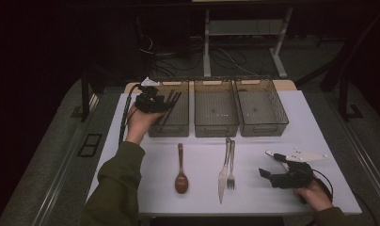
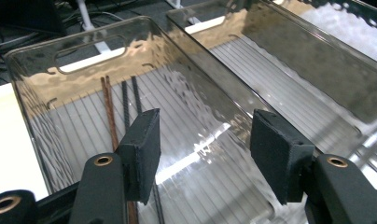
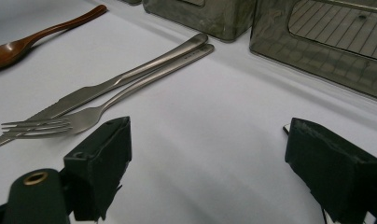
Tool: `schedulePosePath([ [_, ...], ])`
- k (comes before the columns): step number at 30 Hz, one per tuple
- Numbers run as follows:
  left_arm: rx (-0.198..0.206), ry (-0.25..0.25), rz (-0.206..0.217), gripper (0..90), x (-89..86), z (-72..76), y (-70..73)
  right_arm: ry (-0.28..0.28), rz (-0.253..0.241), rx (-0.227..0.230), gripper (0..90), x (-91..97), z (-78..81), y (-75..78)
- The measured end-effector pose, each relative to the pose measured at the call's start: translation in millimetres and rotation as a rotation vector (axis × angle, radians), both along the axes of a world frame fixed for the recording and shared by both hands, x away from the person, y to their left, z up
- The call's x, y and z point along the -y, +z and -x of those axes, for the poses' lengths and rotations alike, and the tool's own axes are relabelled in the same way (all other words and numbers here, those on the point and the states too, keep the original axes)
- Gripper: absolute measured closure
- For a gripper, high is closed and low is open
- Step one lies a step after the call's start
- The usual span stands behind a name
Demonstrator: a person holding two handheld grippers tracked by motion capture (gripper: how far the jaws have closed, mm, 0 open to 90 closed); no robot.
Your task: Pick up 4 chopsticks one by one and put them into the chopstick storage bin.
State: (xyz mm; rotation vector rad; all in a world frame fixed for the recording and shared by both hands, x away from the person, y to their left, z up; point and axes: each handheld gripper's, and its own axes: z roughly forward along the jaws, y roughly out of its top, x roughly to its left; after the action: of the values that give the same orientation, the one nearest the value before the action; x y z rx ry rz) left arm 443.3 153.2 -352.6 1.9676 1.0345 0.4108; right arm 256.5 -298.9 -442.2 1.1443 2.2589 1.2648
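The left hand-held gripper (image 1: 165,102) hangs over the leftmost of three smoky see-through bins lined up at the back of the white bench (image 1: 197,188). In its own view the jaws stand apart with nothing between the pads (image 2: 147,149), and under them a few chopsticks (image 2: 113,116) lie flat on the ribbed floor of that left bin (image 1: 171,129), one reddish-brown pair and a dark pair just beside it, all running lengthwise. The middle bin (image 1: 216,129) sits right next to it and the right bin (image 1: 263,127) beyond that. Over on the other side, the right hand-held gripper (image 1: 268,175) sits low near the front right corner of the bench, jaws wide apart and holding nothing. Out in front of it, a knife (image 3: 107,88) and fork (image 3: 84,117) lie side by side with their handles touching, and a wooden spoon (image 1: 181,172) lies apart to their left. There's also a white spatula-looking thing (image 1: 298,155) lying just behind the right gripper.
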Motion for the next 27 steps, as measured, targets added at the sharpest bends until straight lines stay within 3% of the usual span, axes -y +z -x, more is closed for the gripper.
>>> schedulePosePath([
  [8, -0.007, -0.092, 0.004, 42.6, 8.6, 34.0, -1.5, -0.01, 0.003, 0.0, 14.2, 1.3, 2.4, 0.2],
  [15, -0.006, -0.149, 0.011, 51.7, 20.5, 63.3, -7.9, -0.003, -0.004, 0.002, 14.2, 0.2, 2.6, 0.5],
  [20, -0.011, -0.174, -0.007, 65.5, 28.2, 78.2, -13.7, 0.006, -0.001, 0.001, 14.2, -1.8, 1.7, 1.0],
  [27, -0.046, -0.224, -0.022, 88.6, 37.8, 91.9, -24.6, 0.007, -0.002, 0.003, 14.2, -2.1, 1.5, 1.3],
])
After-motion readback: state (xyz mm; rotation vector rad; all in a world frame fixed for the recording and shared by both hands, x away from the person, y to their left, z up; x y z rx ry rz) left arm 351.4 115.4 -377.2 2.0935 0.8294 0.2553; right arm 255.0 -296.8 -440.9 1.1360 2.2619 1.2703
